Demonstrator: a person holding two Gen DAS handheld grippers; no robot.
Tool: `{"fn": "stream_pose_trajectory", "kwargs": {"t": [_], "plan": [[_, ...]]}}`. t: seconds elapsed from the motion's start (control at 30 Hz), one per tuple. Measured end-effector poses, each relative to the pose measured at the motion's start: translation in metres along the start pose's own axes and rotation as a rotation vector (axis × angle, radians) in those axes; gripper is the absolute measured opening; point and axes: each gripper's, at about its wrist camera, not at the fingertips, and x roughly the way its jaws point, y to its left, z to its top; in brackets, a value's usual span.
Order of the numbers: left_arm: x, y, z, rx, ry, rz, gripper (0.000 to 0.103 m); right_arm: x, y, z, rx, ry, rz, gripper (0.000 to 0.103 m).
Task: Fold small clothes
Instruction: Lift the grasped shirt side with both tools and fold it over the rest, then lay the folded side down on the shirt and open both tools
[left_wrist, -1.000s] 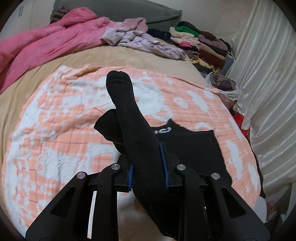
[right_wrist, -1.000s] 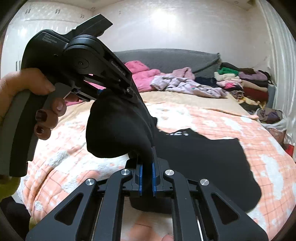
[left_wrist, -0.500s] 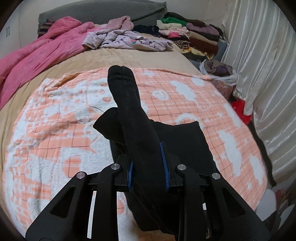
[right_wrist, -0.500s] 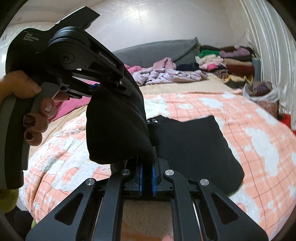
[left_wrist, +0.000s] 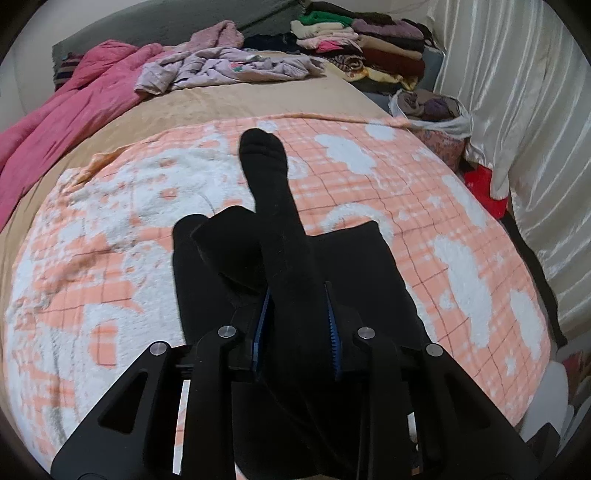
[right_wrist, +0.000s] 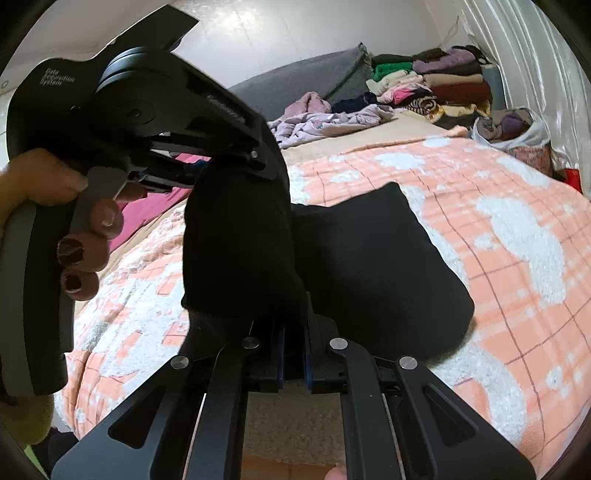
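Black knit garment is pinched in both my tongs, left and right, hanging above its lower half on the peach checked bed blanket; I'd lower evenly, matching edges.

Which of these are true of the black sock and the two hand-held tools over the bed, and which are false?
1. Both tools grip the same black sock. True: the left tool and right tool each pinch it.
2. The sock lies flat on the blanket. False: it is held up above the peach checked blanket.
3. A folded black garment lies on the blanket under the sock. True.
4. The folded clothes stack sits at the bed's near edge. False: it is at the far end, by the curtain.
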Motion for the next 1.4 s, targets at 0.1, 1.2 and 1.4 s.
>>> {"fn": "stream_pose_trajectory", "kwargs": {"t": [0.1, 1.2, 1.4], "plan": [[0.008, -0.010, 0.001, 0.009, 0.009, -0.017, 0.023, 0.000, -0.008, -0.004, 0.029, 0.015, 0.005, 0.006], [0.012, 0.062, -0.062, -0.121, -0.014, -0.033, 0.058, 0.025, -0.079, 0.039, 0.378, 0.194, 0.195, 0.066], [0.011, 0.064, -0.062, -0.119, -0.012, -0.037, 0.058, 0.034, -0.080, 0.045, 0.344, 0.218, 0.151, 0.051]]}}
